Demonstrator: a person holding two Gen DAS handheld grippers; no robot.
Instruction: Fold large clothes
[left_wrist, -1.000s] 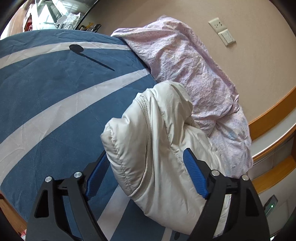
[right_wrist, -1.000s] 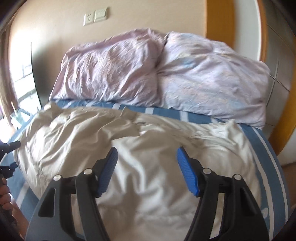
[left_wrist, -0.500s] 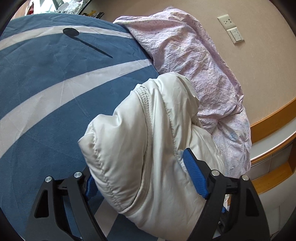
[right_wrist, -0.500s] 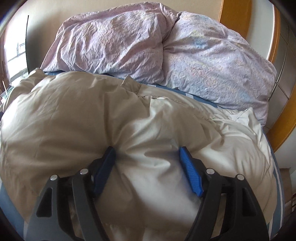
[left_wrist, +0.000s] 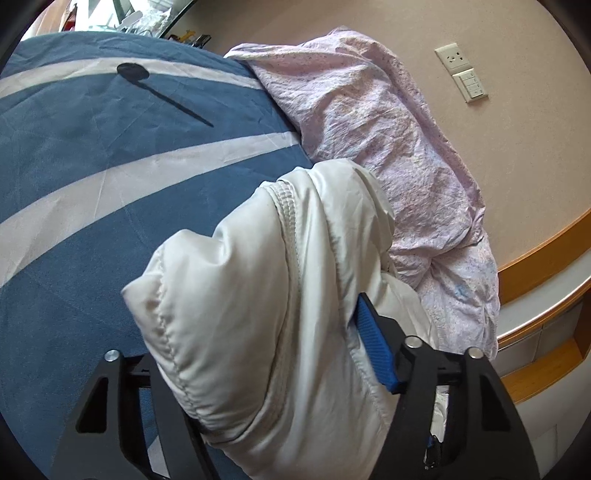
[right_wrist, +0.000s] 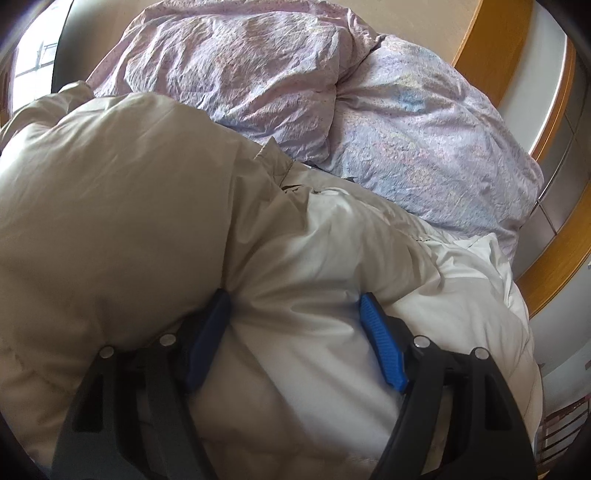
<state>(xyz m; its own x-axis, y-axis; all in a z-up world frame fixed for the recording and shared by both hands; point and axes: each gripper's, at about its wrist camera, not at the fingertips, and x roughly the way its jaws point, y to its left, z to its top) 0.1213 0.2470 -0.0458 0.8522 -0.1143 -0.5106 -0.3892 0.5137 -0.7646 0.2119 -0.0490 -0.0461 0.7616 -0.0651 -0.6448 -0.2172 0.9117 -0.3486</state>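
A puffy white jacket (left_wrist: 258, 277) lies bunched on the blue bed cover with white stripes (left_wrist: 92, 166). My left gripper (left_wrist: 266, 325) has a thick fold of it, with a ribbed seam, between its jaws, which are closing. The right blue pad (left_wrist: 373, 343) presses on the fabric; the left pad is hidden under the fold. In the right wrist view the jacket (right_wrist: 129, 203) fills the lower frame, cream in shade and white in light. My right gripper (right_wrist: 293, 295) stands open, pushed down into the padding. Fabric bulges between both blue pads (right_wrist: 384, 347).
A crumpled pink quilt (left_wrist: 388, 147) (right_wrist: 258, 74) lies heaped against the wall behind the jacket. A wooden headboard ledge (left_wrist: 546, 258) (right_wrist: 554, 258) curves along the right. A socket and switch (left_wrist: 465, 74) sit on the wall. Clutter (left_wrist: 140, 22) shows beyond the bed's far edge.
The left jaws have narrowed, and the jacket fold sits deeper between them. The right gripper has dropped from above the jacket and now presses into it, with the quilt higher in its view.
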